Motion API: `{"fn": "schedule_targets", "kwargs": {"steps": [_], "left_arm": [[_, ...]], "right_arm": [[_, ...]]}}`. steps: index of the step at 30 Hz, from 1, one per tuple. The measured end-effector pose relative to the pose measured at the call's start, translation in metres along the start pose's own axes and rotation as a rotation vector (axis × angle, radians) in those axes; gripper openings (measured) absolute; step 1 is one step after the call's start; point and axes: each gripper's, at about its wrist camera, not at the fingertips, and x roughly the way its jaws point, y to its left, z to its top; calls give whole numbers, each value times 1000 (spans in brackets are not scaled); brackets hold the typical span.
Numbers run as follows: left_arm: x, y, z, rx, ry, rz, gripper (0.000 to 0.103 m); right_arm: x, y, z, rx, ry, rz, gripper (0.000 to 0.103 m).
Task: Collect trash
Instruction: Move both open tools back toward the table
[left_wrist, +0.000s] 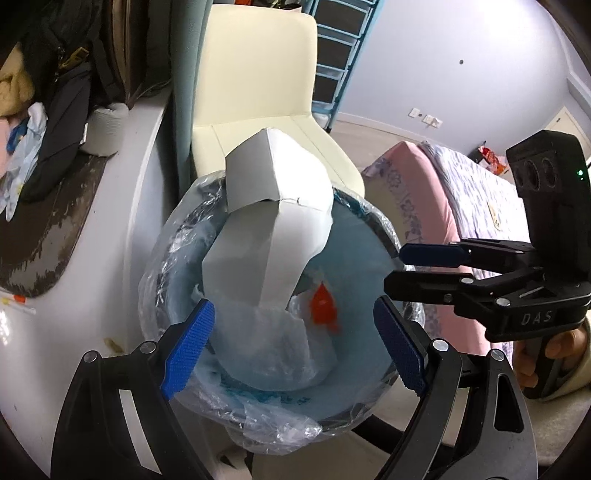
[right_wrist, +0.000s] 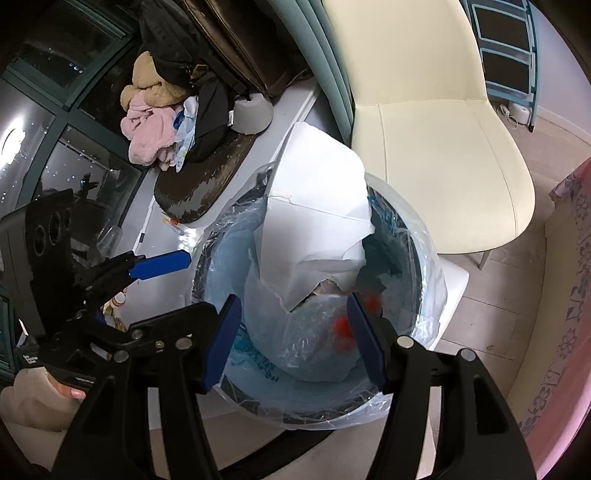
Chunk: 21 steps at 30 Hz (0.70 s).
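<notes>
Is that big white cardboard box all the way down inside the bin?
No: the box stands up well above the rim of the bin, leaning toward the chair behind it.

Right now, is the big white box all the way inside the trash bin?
No, partly in. The white box stands tilted in the lined trash bin, its lower end inside among clear plastic and its upper end sticking above the rim.
</notes>
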Motion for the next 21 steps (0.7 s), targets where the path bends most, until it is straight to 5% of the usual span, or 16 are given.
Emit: {"fn": "schedule_targets", "kwargs": {"steps": [13, 21], "left_arm": [[-40, 40, -27, -119, -55, 25, 85], [-85, 81, -56, -215, -117, 95, 85]], "right_arm": [[13, 42, -7, -18, -7, -20, 57], [30, 101, -12, -106, 0, 3, 57]]}}
